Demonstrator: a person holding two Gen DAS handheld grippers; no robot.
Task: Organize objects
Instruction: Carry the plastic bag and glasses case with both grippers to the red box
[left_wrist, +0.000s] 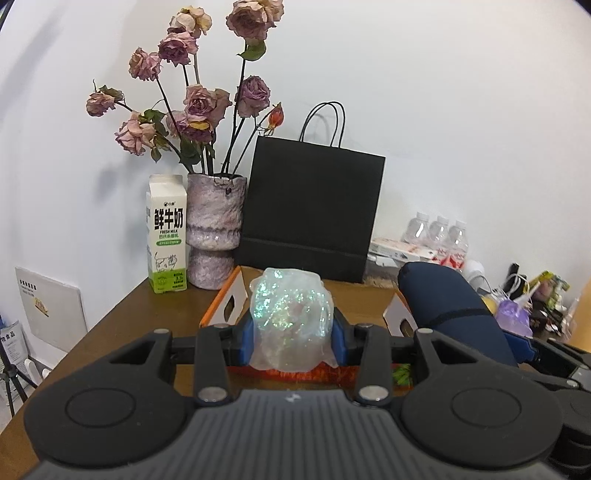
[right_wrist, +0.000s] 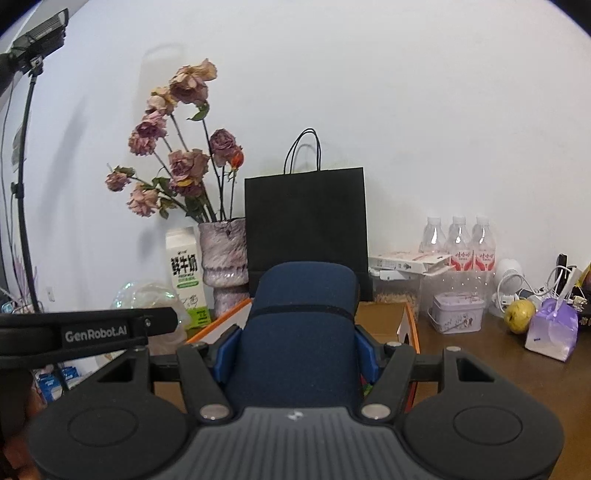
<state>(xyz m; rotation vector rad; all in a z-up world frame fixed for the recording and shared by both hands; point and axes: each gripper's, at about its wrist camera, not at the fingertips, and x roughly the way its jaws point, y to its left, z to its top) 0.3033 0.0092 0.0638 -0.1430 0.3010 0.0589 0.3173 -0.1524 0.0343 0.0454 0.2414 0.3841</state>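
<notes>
Left gripper pinches the soft, crinkly iridescent bundle mid-body; your right gripper clamps the squashy navy roll above the orange box.

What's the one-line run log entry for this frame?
left gripper: shut on iridescent wrapped bundle | right gripper: shut on navy roll | both held above open cardboard box | wooden table

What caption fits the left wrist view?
Left tool grips an iridescent bundle above an orange-edged box, facing vase, milk carton and black bag.
</notes>
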